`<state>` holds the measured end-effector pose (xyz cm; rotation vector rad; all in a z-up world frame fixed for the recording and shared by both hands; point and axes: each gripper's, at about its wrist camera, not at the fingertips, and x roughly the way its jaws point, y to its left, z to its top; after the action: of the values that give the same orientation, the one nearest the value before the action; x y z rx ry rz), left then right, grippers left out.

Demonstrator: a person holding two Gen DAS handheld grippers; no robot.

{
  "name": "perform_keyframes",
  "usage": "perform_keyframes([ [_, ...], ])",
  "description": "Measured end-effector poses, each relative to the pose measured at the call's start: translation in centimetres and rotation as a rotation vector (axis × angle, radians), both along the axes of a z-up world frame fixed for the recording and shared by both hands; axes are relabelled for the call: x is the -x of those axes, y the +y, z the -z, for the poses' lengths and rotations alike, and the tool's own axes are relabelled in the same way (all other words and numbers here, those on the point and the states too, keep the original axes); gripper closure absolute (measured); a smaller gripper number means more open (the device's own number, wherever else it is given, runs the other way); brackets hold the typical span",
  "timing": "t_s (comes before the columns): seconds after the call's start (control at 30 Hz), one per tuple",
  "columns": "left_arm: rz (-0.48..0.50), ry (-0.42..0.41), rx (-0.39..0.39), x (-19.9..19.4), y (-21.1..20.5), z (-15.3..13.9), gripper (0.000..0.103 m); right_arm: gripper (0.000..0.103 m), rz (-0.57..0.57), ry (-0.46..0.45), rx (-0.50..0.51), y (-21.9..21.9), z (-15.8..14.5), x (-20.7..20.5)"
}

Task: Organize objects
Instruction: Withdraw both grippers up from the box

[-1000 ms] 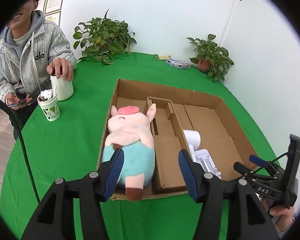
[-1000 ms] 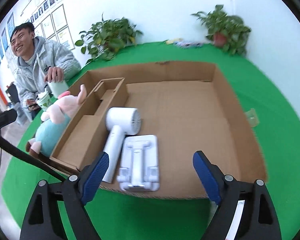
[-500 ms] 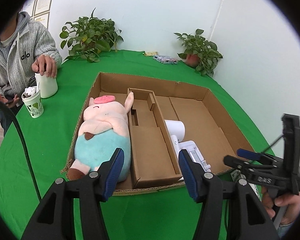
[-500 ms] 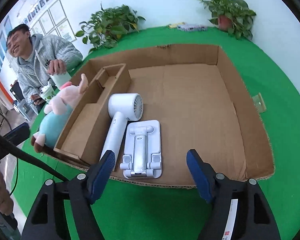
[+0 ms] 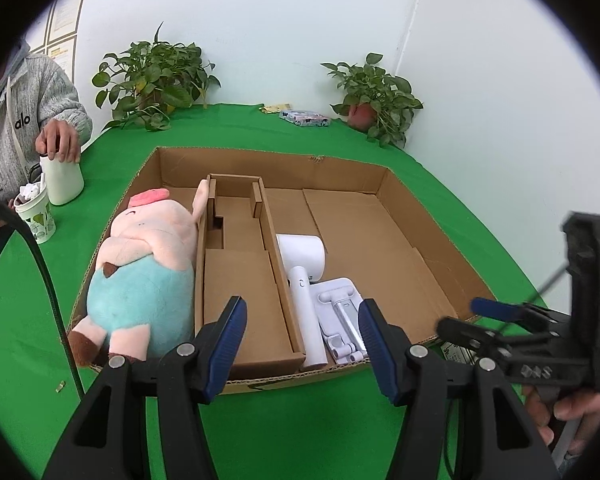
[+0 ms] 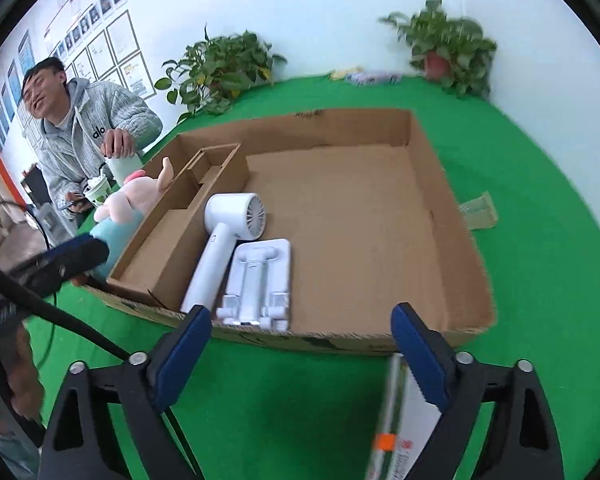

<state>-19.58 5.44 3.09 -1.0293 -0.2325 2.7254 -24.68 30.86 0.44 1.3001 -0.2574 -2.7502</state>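
A shallow brown cardboard tray (image 5: 420,280) lies on the round worktop with a green cloth (image 5: 28,320). A narrow cardboard insert (image 5: 240,292) divides the tray into a slim left compartment and a wide right one. The pink plush pig with a teal belly (image 5: 144,272) lies on its back in the left compartment, with its feet hanging over the near edge. In the right compartment, the white handheld fan (image 6: 224,240) lies just beside the insert, and the white folding phone stand (image 6: 260,284) lies flat against the fan's handle, touching it.

The left claw (image 5: 302,338) hovers over the near edge of the tray with its blue pads apart and nothing between them. The right claw (image 6: 302,350) also hangs above the green cloth in front of the tray; its jaws have just been opening and are now wide, and they hold nothing. A long white box with printed text (image 6: 396,432) lies on the cloth under its right finger (if it touches the finger, I cannot tell).

At the far left a person in a grey hoodie (image 6: 96,132) sits with a hand on a white bottle (image 5: 62,180), beside a paper cup with a green leaf print (image 5: 36,216). Two potted green plants (image 5: 156,76) stand at the back.
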Motion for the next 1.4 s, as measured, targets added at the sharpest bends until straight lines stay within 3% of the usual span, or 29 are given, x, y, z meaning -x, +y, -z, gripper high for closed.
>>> perform_keyframes([
  [0.13,-0.018,-0.004,0.001,-0.1,-0.8,0.1,0.046,0.023,-0.049,-0.12,0.085,-1.3,2.0,3.8],
  [0.27,-0.034,-0.009,0.001,-0.1,-1.8,0.3,0.046,0.026,-0.074,-0.165,-0.002,-3.7,3.3,5.9],
  [0.33,-0.044,-0.011,-0.005,-0.1,-2.4,0.4,0.046,0.035,-0.093,-0.223,0.043,-4.3,4.2,6.8],
  [0.5,-0.051,-0.017,-0.01,0.1,-3.2,0.8,0.046,0.04,-0.079,-0.301,0.003,-5.5,6.3,8.6],
  [1.03,-0.05,-0.035,-0.02,0.3,-3.5,1.2,0.046,0.045,-0.118,-0.37,0.072,-6.2,6.9,9.4],
  [1.2,-0.058,-0.02,-0.007,0.1,-3.2,0.9,0.046,0.042,-0.095,-0.265,-0.015,-6.1,4.8,7.6],
  [1.27,-0.059,-0.001,0.0,-0.1,-3.0,0.6,0.046,0.023,-0.084,-0.16,-0.058,-5.8,2.8,5.6],
  [1.3,-0.061,0.013,0.007,-0.2,-2.9,0.4,0.045,0.008,-0.076,-0.072,-0.089,-5.5,1.3,3.9],
  [1.33,-0.07,0.033,0.024,-0.4,-2.7,0.2,0.038,0.001,-0.068,-0.015,-0.112,-5.4,0.5,2.7],
  [1.4,-0.098,0.081,0.057,-1.1,-2.3,-0.1,0.028,0.001,-0.048,0.131,-0.181,-5.1,-1.4,-0.9],
])
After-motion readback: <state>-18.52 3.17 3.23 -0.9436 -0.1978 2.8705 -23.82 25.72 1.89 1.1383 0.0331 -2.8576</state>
